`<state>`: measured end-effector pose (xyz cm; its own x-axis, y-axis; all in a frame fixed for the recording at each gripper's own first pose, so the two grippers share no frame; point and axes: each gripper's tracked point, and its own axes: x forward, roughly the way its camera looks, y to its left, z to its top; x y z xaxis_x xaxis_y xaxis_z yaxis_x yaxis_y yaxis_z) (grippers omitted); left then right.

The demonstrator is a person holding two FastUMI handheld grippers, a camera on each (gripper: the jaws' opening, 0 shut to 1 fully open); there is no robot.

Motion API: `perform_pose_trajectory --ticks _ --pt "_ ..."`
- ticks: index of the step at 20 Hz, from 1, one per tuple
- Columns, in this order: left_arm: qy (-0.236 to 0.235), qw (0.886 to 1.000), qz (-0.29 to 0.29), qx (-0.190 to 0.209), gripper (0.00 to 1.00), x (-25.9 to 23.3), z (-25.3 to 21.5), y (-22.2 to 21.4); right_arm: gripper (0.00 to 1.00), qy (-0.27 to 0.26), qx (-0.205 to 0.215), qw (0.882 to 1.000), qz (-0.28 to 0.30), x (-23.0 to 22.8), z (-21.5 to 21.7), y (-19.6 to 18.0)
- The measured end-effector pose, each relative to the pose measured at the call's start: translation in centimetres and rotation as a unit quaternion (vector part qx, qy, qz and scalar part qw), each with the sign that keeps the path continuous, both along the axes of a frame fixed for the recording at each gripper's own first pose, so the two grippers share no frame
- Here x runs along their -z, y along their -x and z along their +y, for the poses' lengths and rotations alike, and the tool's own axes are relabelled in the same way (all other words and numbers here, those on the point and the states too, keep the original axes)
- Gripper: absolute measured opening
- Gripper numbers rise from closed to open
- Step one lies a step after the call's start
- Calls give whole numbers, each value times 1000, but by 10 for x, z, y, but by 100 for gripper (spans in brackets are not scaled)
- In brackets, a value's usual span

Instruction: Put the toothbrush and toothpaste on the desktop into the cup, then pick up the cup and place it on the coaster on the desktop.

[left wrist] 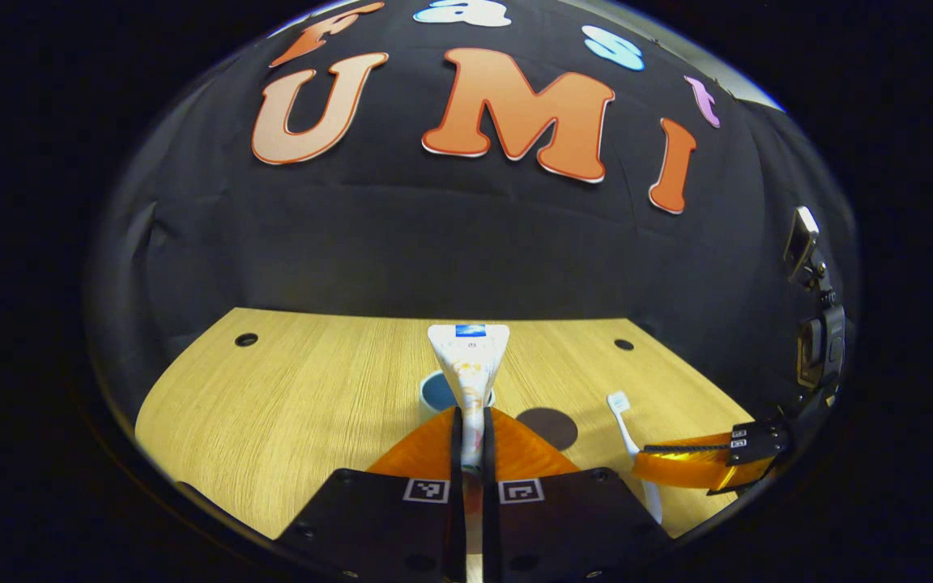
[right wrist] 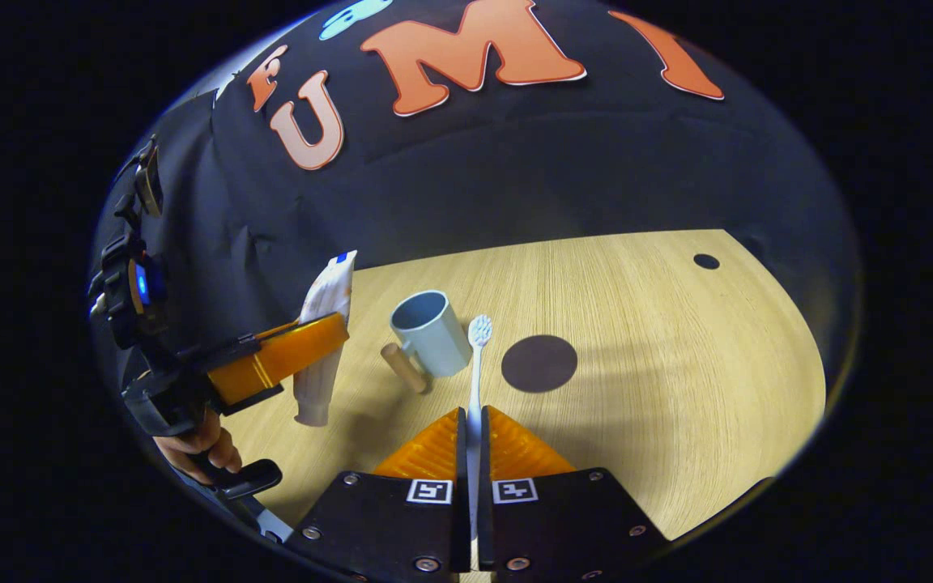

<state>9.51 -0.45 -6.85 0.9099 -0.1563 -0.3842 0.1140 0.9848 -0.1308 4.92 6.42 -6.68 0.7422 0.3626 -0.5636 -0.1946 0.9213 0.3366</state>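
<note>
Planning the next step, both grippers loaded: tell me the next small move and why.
Probably carry the left gripper forward until the toothpaste hangs over the cup, then lower it in. The tube is already clamped and lifted off the desktop, cap end down, and the cup stands empty and upright beside it. The right gripper holds the toothbrush, which can follow.
</note>
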Motion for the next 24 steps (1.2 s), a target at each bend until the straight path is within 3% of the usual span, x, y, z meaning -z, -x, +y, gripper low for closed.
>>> perform_pose_trajectory --ticks 7,15,24 --pt "10 998 -57 -2 7 -19 14 -72 4 -1 0 1000 -19 -13 6 -37" --pt "8 994 -103 44 7 -12 -8 -140 4 -7 14 999 -31 -19 -1 -68" --pt "30 995 -76 54 8 40 -7 -162 4 -27 17 998 -55 -22 9 -95"
